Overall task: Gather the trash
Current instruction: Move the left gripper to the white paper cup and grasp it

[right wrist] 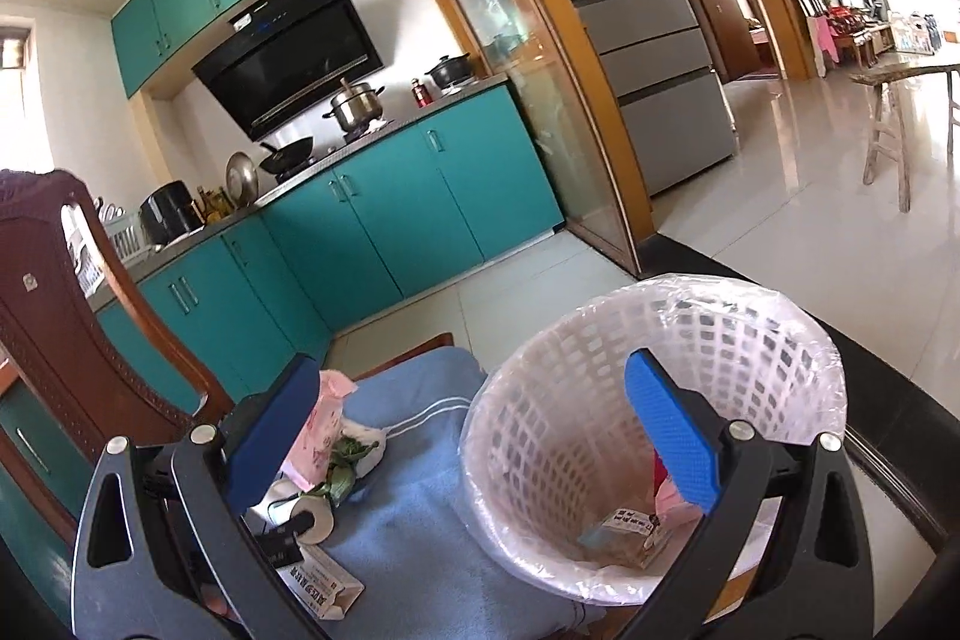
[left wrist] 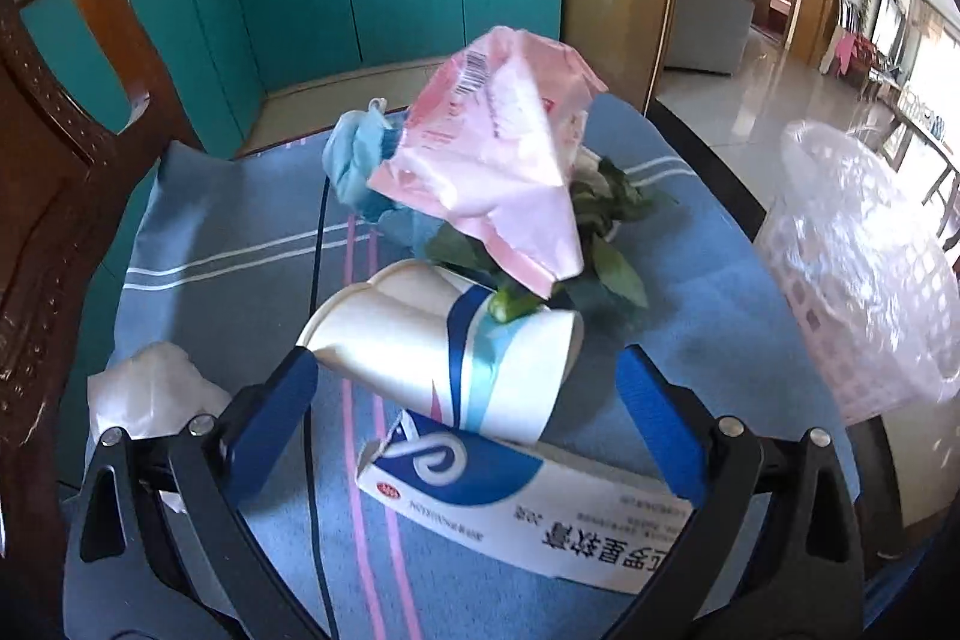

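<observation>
Trash lies heaped on the blue striped cloth [left wrist: 198, 232], and much of it is partly hidden from you: the box with blue-and-white print [left wrist: 522, 502] is cut off by your left gripper's [left wrist: 474, 412] frame, the green leaves [left wrist: 606, 220] sit under the pink plastic wrapper [left wrist: 498, 160], and the crumpled blue item [left wrist: 354, 160] behind it is too bunched to identify. Your left jaws stand fully spread, nothing pressed between them; the paper cup [left wrist: 444, 346], on its side with a dented rim and blue bands, lies just ahead of the pads, atop the box. A white tissue wad [left wrist: 144, 388] rests at the cloth's left edge. Your right gripper [right wrist: 474, 436] is likewise released and empty, in front of the white lattice basket [right wrist: 600, 340] lined with clear film, which stands beside the heap and holds scraps, only partly legible. A dark wooden chair back [left wrist: 72, 112] crowds the left side.
</observation>
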